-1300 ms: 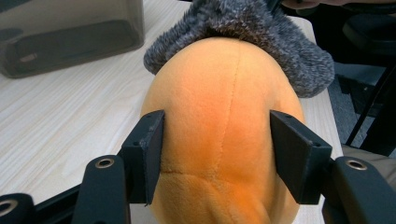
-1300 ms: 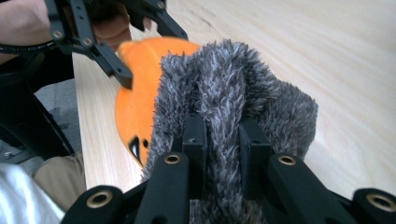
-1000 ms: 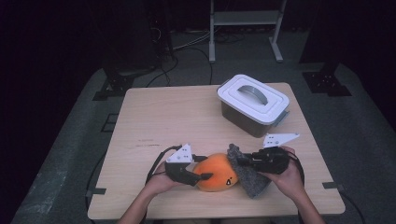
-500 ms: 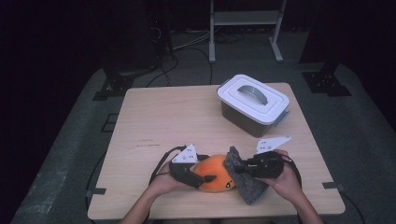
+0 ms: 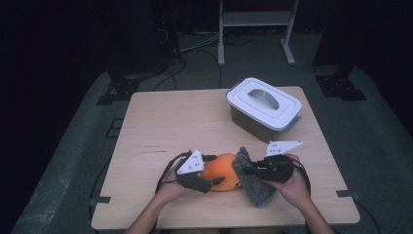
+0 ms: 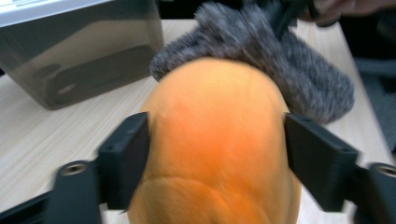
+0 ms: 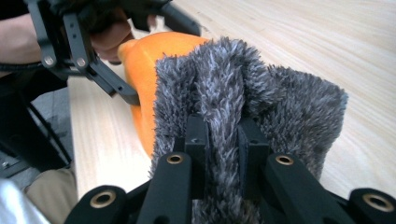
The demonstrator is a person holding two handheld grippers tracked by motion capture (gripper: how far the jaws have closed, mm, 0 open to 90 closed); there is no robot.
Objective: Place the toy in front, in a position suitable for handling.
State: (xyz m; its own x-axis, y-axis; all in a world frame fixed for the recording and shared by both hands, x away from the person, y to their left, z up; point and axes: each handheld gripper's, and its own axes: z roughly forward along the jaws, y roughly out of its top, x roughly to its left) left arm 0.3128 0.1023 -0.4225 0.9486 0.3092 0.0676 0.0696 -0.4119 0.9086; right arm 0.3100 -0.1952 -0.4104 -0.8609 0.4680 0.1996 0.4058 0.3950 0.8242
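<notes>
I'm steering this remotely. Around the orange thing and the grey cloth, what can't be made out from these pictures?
- Box contents: high view, white lid covers them; left gripper view, wall too murky.
- Orange object: left gripper view, blurred and cut off by the bottom edge; underside hidden.
- Left gripper contact: right jaw's gap unclear through blur.
- Grey cloth: right gripper hides its pinched fold.

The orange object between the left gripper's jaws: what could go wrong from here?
1. The left gripper has just been opening its jaws around the orange object, so it may slip or roll away.
2. The right gripper pinches only a fold of the grey fuzzy cloth, which might pull loose while rubbing.
</notes>
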